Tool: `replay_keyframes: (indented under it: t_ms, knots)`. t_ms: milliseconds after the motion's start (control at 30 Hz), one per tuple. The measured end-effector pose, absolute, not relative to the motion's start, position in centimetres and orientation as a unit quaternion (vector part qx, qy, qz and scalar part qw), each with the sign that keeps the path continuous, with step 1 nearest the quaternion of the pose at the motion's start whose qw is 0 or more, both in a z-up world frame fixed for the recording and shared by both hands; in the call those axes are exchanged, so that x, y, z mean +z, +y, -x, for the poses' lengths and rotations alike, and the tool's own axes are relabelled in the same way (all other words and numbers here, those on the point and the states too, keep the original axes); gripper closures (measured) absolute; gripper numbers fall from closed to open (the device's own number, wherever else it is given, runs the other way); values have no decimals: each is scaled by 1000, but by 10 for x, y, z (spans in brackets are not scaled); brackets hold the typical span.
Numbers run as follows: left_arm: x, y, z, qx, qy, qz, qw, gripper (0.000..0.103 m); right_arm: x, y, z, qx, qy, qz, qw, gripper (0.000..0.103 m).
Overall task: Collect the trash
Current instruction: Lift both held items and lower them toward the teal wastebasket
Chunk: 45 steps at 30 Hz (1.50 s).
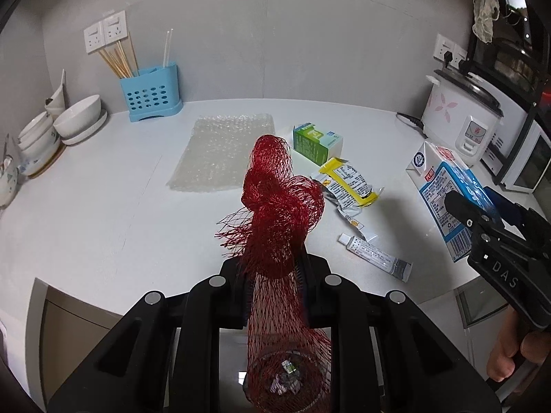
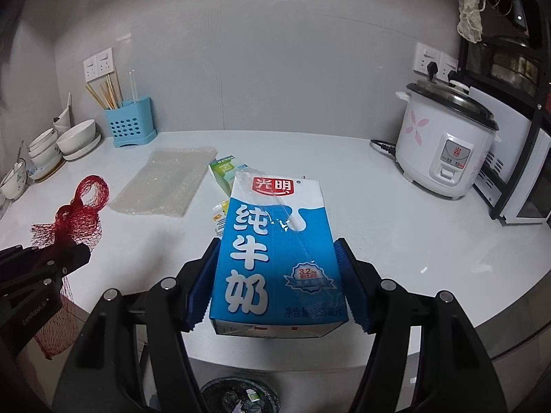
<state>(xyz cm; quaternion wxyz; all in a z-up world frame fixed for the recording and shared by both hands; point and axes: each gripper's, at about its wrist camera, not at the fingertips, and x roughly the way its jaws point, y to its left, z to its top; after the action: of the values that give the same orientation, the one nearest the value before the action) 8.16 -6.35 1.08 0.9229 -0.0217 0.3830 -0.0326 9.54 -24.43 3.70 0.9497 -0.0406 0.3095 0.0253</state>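
Observation:
My left gripper (image 1: 272, 275) is shut on a red mesh net bag (image 1: 279, 203), which bunches above the fingers and hangs down below them. My right gripper (image 2: 277, 275) is shut on a blue and white milk carton (image 2: 275, 254), its blue pads pressed on both sides. Both are held above the white counter's (image 1: 103, 206) front edge. From the right wrist view the net bag (image 2: 75, 220) and left gripper (image 2: 69, 258) show at far left. On the counter lie a sheet of bubble wrap (image 1: 224, 151), a small green box (image 1: 316, 143), a yellow wrapper (image 1: 351, 182) and a flattened tube (image 1: 375, 256).
A dark bin (image 2: 239, 395) with scraps sits on the floor below the counter edge. A blue chopstick holder (image 1: 151, 98) and stacked bowls (image 1: 69, 120) stand at the back left. A white rice cooker (image 2: 444, 148) and a black rack stand at the right.

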Motion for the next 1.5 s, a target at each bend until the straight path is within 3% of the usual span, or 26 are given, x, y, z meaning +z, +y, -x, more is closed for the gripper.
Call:
replay_keyframes:
  t_ms: [367, 867, 1100, 1500]
  knots:
    - [2, -47, -14, -41, 353, 29, 934, 83, 25, -226, -3, 52, 237, 43, 969, 41]
    - [-54, -32, 80, -50, 342, 36, 938, 83, -46, -211, 94, 101, 239, 30, 965, 41]
    - [-112, -31, 107, -47, 376, 9, 925, 83, -104, -212, 126, 112, 264, 45, 957, 41]
    - [-262, -21, 109, -28, 469, 41, 882, 83, -251, -226, 118, 70, 392, 29, 917, 41]
